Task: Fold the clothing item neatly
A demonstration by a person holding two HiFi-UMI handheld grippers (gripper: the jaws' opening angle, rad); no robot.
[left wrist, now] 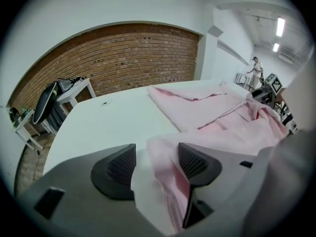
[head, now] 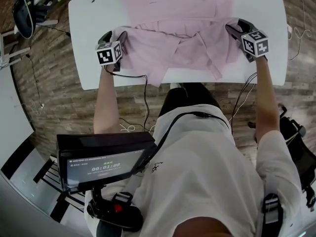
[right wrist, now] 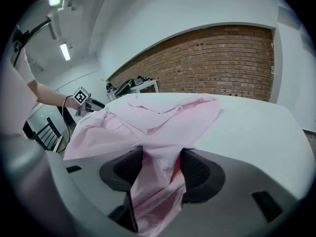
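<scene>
White-shirted operator (head: pixel 197 172) and a timer screen (head: pixel 103 167) fill the foreground as two hand-held grippers work a pink shirt (head: pixel 182 14) on a white table (head: pixel 94 58). The left gripper (head: pixel 114 37) and right gripper (head: pixel 236 27) sit low at the garment's two near corners, one at each side edge. Each tool's jaws stand spread, with a fold of pink cloth lying loose between the pads rather than pinched. In the left gripper view the fabric rests against one pad only, leaving a gap at the other.

Ahead of both tools the shirt spreads flat toward the far table edge, collar end farthest off. Between the grippers it is rumpled and doubled over, and a flap hangs off the table edge behind the jaws.

By the look of it, a fold of the lower part has been laid down and let go. The next move calls for drawing both tools back clear of the cloth without dragging it, then smoothing the bunched middle before any new grip.
</scene>
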